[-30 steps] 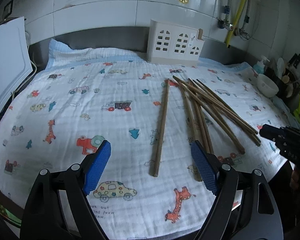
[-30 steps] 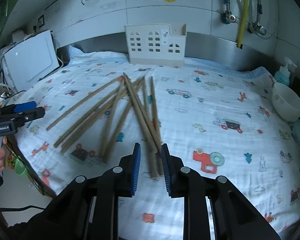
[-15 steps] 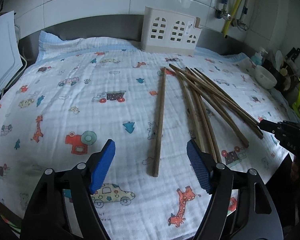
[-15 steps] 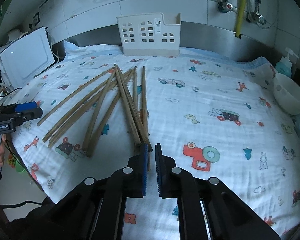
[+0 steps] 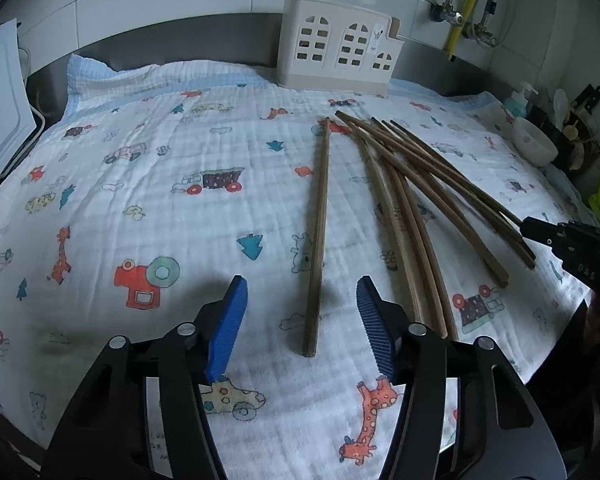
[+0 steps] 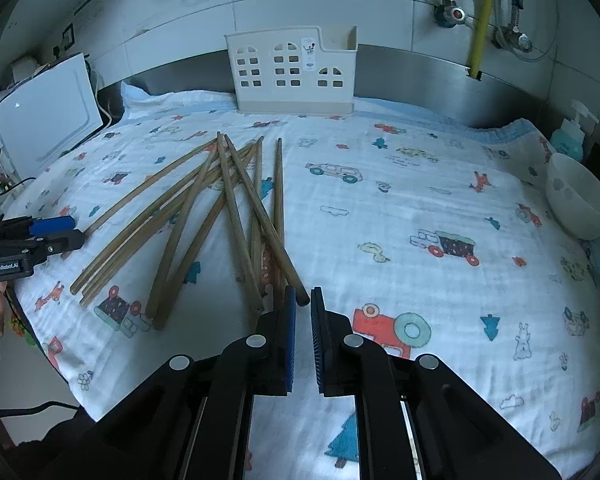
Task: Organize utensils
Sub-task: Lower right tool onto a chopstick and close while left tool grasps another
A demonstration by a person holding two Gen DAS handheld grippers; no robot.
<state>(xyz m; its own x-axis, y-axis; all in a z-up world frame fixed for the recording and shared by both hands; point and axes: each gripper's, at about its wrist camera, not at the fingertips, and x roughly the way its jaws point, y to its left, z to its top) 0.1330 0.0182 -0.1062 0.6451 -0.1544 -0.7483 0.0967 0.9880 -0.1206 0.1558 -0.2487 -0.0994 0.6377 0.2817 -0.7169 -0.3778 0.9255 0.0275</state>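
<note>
Several brown wooden chopsticks [image 5: 416, 196] lie fanned on a printed cloth [image 5: 148, 200]. One single chopstick [image 5: 318, 236] lies apart to their left, its near end between the fingers of my left gripper [image 5: 300, 300], which is open and low over the cloth. In the right wrist view the chopsticks [image 6: 204, 216] lie ahead and to the left. My right gripper [image 6: 303, 304] is nearly shut, its tips at the near end of one chopstick [image 6: 268, 224]; whether it grips it is unclear. A white house-shaped utensil holder [image 5: 340, 56] stands at the back, also in the right wrist view [image 6: 294, 72].
A white bowl [image 6: 580, 204] sits at the cloth's right edge, with a soap bottle [image 6: 572, 136] behind it. A white appliance [image 6: 48, 116] stands at the left. Pipes and a yellow hose [image 6: 480, 16] run down the tiled wall. The cloth's near edge drops off the counter.
My left gripper moved forward and down so its fingers straddle the single chopstick's near end. My right gripper closed from a wider gap and moved up to the chopstick ends.
</note>
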